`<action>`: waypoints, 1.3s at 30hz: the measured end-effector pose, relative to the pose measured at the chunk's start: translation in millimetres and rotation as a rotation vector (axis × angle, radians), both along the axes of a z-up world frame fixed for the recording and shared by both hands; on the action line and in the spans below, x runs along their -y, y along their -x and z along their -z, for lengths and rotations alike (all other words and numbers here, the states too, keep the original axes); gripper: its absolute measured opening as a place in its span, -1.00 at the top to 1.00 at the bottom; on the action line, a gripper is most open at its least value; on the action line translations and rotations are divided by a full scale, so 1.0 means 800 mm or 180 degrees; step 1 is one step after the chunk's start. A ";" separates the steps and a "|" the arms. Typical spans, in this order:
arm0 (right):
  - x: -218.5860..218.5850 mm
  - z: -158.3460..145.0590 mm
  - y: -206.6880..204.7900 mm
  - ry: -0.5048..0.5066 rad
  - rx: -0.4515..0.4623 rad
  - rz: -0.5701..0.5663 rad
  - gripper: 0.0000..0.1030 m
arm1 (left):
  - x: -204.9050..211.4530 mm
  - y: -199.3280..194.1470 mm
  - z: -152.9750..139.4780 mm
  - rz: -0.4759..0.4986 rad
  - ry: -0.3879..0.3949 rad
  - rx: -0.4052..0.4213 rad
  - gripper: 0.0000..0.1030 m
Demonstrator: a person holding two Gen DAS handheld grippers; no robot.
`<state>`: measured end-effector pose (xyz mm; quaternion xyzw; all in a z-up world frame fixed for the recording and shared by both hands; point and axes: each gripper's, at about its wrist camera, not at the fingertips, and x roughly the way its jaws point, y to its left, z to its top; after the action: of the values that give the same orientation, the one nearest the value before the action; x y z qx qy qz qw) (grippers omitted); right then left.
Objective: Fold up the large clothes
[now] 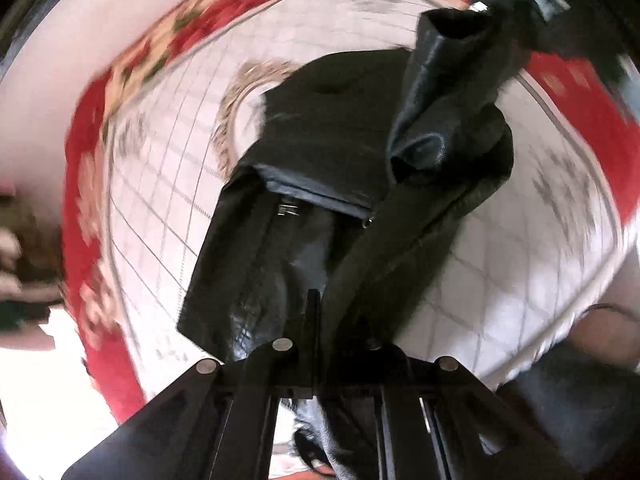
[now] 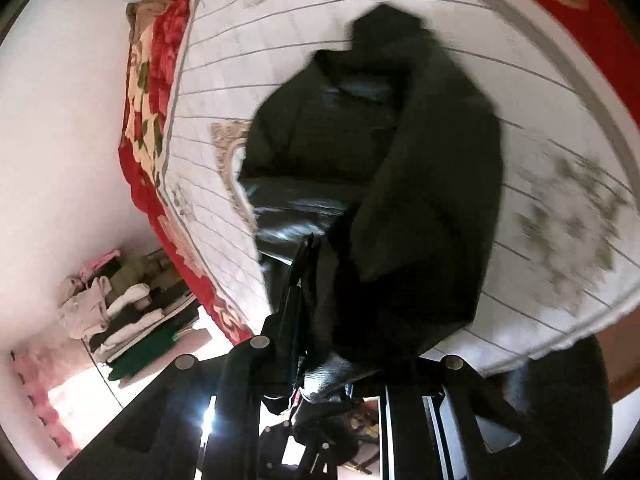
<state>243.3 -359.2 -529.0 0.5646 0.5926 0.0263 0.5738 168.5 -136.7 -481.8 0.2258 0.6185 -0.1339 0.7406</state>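
A black leather jacket (image 1: 320, 128) lies partly lifted off a white quilted bedspread (image 1: 168, 184). My left gripper (image 1: 314, 304) points steeply down and is shut on a fold of the jacket's leather, which hangs from its fingers. One sleeve (image 1: 436, 80) rises toward the top right, its open cuff next to a blurred dark shape. In the right wrist view the jacket (image 2: 420, 180) drapes down with its dull lining outward. My right gripper (image 2: 310, 248) is shut on the jacket's shiny edge. Both views are blurred by motion.
The bedspread (image 2: 300, 12) has a red floral border (image 1: 88, 184) along its edges. A pale wall runs along the bed's left side. A pile of folded clothes (image 2: 120, 320) sits on the floor beside the bed at lower left.
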 end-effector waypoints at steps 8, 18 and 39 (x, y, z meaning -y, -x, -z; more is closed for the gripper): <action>-0.079 0.042 -0.149 0.0343 -0.0113 -0.0181 0.66 | -0.097 -0.117 0.074 -0.0723 0.0416 -0.0266 0.82; -0.091 0.105 -0.214 -0.0441 0.0096 0.0143 -0.13 | -0.213 -0.186 0.110 -0.1649 0.1471 -0.0739 -0.21; -0.122 0.072 -0.186 0.0823 0.0107 -0.1134 0.59 | -0.107 -0.211 0.104 -0.1651 0.0966 -0.0348 -0.69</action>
<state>392.0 -261.6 -586.7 0.3723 0.6718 0.0604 0.6376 337.2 -51.3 -565.3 -0.0604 0.6674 -0.0433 0.7409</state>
